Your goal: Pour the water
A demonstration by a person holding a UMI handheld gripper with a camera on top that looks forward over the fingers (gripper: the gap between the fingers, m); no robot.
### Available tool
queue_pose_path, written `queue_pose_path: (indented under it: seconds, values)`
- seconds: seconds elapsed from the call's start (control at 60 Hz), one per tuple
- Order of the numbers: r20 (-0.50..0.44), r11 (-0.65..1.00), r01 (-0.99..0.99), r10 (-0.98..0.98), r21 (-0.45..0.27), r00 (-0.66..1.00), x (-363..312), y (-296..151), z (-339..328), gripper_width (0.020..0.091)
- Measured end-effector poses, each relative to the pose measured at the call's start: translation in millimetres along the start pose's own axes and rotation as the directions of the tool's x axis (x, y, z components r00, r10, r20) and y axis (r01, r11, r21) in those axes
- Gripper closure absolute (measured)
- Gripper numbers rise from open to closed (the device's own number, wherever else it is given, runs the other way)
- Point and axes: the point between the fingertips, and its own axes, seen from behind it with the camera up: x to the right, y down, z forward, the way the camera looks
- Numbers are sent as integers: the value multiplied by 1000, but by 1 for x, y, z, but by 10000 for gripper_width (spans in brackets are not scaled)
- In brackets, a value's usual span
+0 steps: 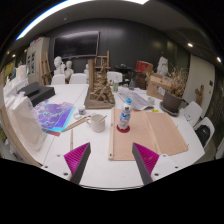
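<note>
A wooden board (150, 135) lies on the white table (105, 165) — wooden rack (98, 85) farther back.

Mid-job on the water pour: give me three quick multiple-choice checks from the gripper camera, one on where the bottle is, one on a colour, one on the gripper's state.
1. Where does the water bottle stand?
A. On the wooden board, ahead of the fingers
B. Between the fingers, gripped
C. On a chair

2. What colour is the bottle's cap?
A. Green
B. Yellow
C. Blue

3. What state is the gripper in?
A. Shut on the bottle
B. Open and holding nothing
C. Shut on the white cup

Answers: 1 A, the bottle stands upright at the board's near left part, beyond the fingertips. 2 C, the cap on top shows blue. 3 B, the two pink-padded fingers stand wide apart with only bare table between them.
</note>
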Motion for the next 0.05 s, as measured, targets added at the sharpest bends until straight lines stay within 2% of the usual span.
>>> queue_pose_path:
  seconds: [0.05]
  values:
    - [4,1000,-12,12,-3,1000,-3,2,-1,249]
